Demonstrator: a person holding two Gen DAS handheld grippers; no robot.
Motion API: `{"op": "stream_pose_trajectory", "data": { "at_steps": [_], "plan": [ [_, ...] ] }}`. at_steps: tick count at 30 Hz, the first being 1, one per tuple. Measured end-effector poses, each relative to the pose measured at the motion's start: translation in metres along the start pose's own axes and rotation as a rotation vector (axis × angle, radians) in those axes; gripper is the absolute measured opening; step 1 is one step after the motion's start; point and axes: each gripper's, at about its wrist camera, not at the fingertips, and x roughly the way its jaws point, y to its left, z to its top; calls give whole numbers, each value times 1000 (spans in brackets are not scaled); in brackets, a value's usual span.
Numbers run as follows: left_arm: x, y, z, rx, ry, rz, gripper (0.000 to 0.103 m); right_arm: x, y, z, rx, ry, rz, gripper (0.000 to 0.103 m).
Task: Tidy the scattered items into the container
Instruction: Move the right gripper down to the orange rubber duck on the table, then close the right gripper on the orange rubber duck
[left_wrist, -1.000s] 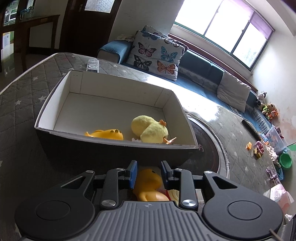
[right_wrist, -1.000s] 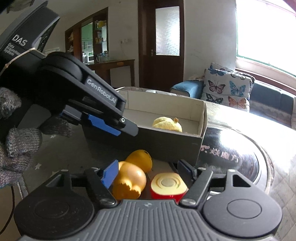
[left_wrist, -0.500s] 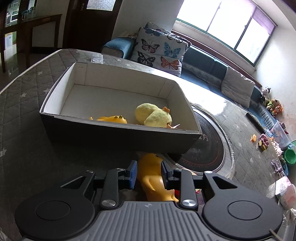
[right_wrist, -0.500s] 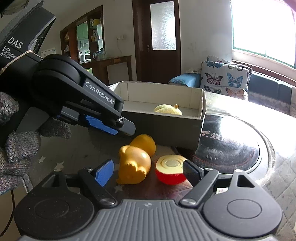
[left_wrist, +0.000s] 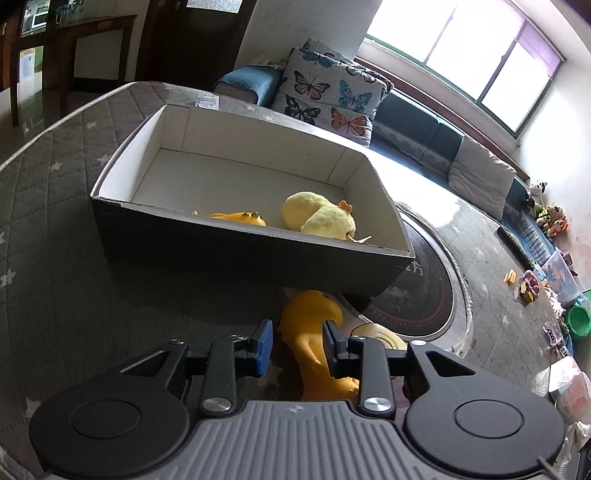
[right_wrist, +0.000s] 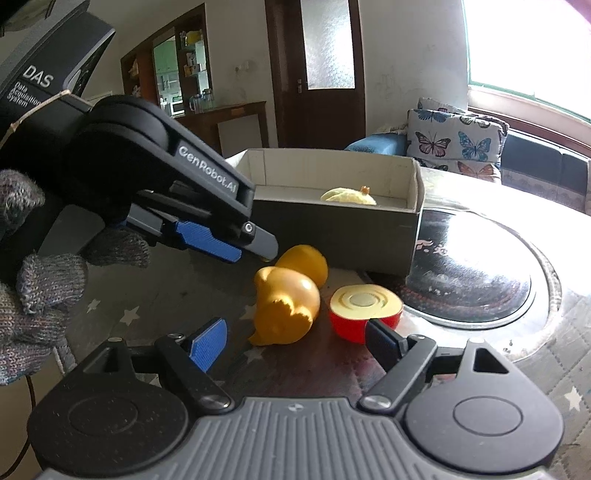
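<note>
1. The left gripper (left_wrist: 297, 345) has its blue-padded jaws a little apart; they have just been opening. The yellow rubber duck toy (left_wrist: 314, 339) lies between them on the worktop, a gap showing at the left pad; whether the right pad touches the toy I cannot tell.
2. The right gripper (right_wrist: 295, 341) stands with its jaws wide apart, gripping nothing; they have just been opening. The same duck (right_wrist: 282, 308) lies just beyond its fingertips.
3. Just to the right of the duck sits a red toy fruit half with a cream cut face (right_wrist: 365, 308), the cut face up, close beside the duck.
4. Beyond both, touching or nearly touching the duck's far end, stands the open grey cardboard box with white inner walls (left_wrist: 236, 254).
5. Inside the box, near its front wall, lie a pale yellow plush chick (left_wrist: 317, 218) and, to its left, a small orange toy (left_wrist: 240, 219).
6. All of this rests on the grey quilted worktop with white stars (left_wrist: 55, 258); a dark round inset plate (right_wrist: 476, 266) lies to the right of the box.
7. A hand in a grey knitted glove (right_wrist: 33, 295) holds the left gripper.
</note>
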Motion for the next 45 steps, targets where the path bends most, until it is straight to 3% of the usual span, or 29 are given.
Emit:
{"op": "stream_pose_trajectory", "data": {
  "at_steps": [10,16,29,45],
  "plan": [
    [4,6,5,-19,2,0,33,17,12,0,-12,35,29,80],
    [9,9,8,-25,8,-3,33,32,10,2,25,65,41,72],
    [16,9,18,-28,21,-27,33,42,5,7,76,77,18,44],
    [27,-1,18,-23,67,-65,38,39,4,8,29,102,69,43]
  ]
}}
